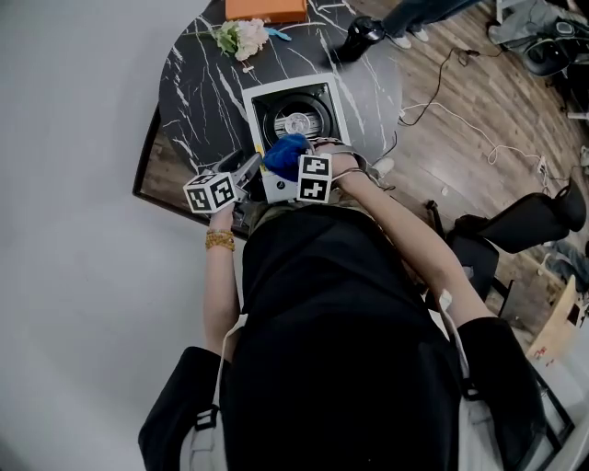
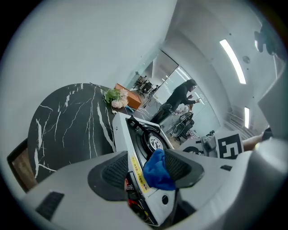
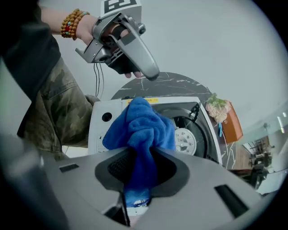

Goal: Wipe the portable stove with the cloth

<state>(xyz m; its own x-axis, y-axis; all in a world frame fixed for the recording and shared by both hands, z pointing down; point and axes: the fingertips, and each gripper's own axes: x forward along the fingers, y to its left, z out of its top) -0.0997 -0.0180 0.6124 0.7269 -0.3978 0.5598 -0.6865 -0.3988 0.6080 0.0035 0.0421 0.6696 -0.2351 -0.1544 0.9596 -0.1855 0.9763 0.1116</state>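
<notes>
Stove (image 1: 296, 120): white portable gas unit with a round burner well, sitting on a round black marble worktop (image 1: 198, 83) at the edge nearest the person.

Head view:
- Blue cloth (image 1: 286, 154) is bunched over the stove's near edge.
- Right tongs (image 1: 293, 164) are on the cloth, pointing steeply down.
- Left tongs (image 1: 247, 170) are just beside the cloth, at the stove's near-left corner.
- Flowers (image 1: 241, 37) and an orange box (image 1: 265, 9) sit at the worktop's far edge, well apart from the stove.
- Beaded bracelet (image 1: 219, 241) is on the left wrist.

Left gripper view:
- Left tongs (image 2: 148, 173) have their jaws wide apart and the pads press on nothing.
- Stove (image 2: 144, 134) front edge shows in the gap beyond them.
- Cloth (image 2: 157, 170) shows next to the right-hand pad; I can't tell whether it touches.
- Flowers (image 2: 116, 97) are further back on the worktop (image 2: 67, 121).
- A person (image 2: 180, 94) stands in the room behind.

Right gripper view:
- Right tongs (image 3: 141, 168) are clamped on the cloth (image 3: 139, 130), with a strip pinched between the pads.
- The rest of the cloth bulges out ahead over the stove's white panel, left of the burner (image 3: 184, 137).
- Left tongs (image 3: 148, 72) are held in a hand above the worktop (image 3: 180, 85), clear of the cloth.
- Bracelet (image 3: 72, 22) is top left.
- Flowers (image 3: 217, 108) and the orange box (image 3: 231, 126) are at right.
</notes>
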